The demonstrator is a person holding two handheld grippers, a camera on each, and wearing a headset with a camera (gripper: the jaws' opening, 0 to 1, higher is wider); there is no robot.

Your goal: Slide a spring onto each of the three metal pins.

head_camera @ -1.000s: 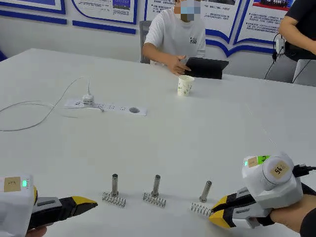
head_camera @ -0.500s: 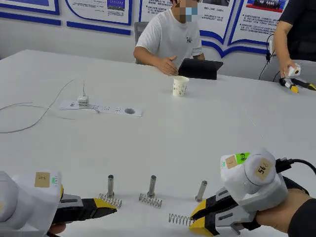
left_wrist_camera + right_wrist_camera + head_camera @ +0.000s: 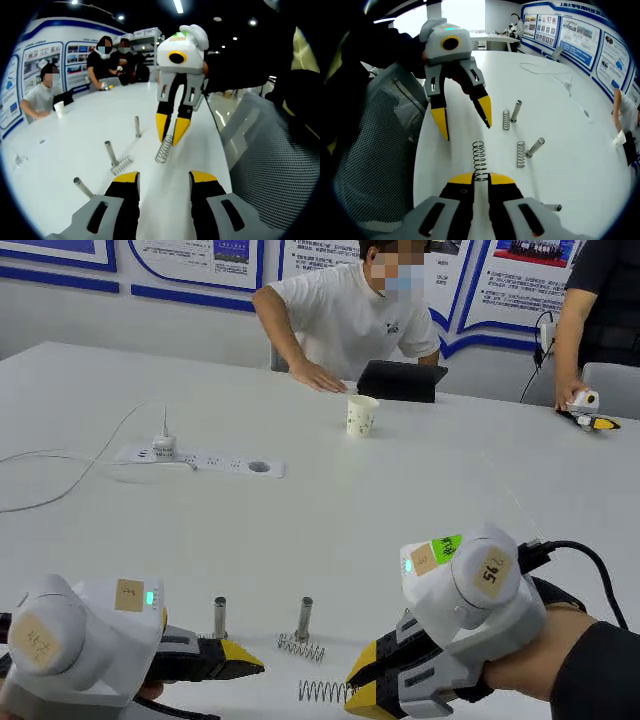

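Two upright metal pins [image 3: 220, 617] [image 3: 304, 618] stand near the table's front edge, and a loose spring [image 3: 300, 647] lies by the second. My right gripper [image 3: 355, 695] is shut on one end of another spring [image 3: 325, 692] and holds it level, pointing left. In the right gripper view that held spring [image 3: 479, 159] sticks out past the gripper's tips [image 3: 480, 177]. The third pin [image 3: 550, 206] is at its lower right. My left gripper [image 3: 250, 670] faces it, open, a short way from the spring's free end. The left gripper view has the left gripper [image 3: 163, 177] at the bottom.
A white power strip [image 3: 200, 458] with a cable lies at mid left. Further back are a paper cup [image 3: 361, 415] and a dark tablet [image 3: 400, 380]. A person sits at the far side, another stands at the right by a spare gripper [image 3: 590, 420].
My right gripper has picked the spring up from beside the right pin and carried it left. The left gripper has moved right toward it. The head camera has shifted.
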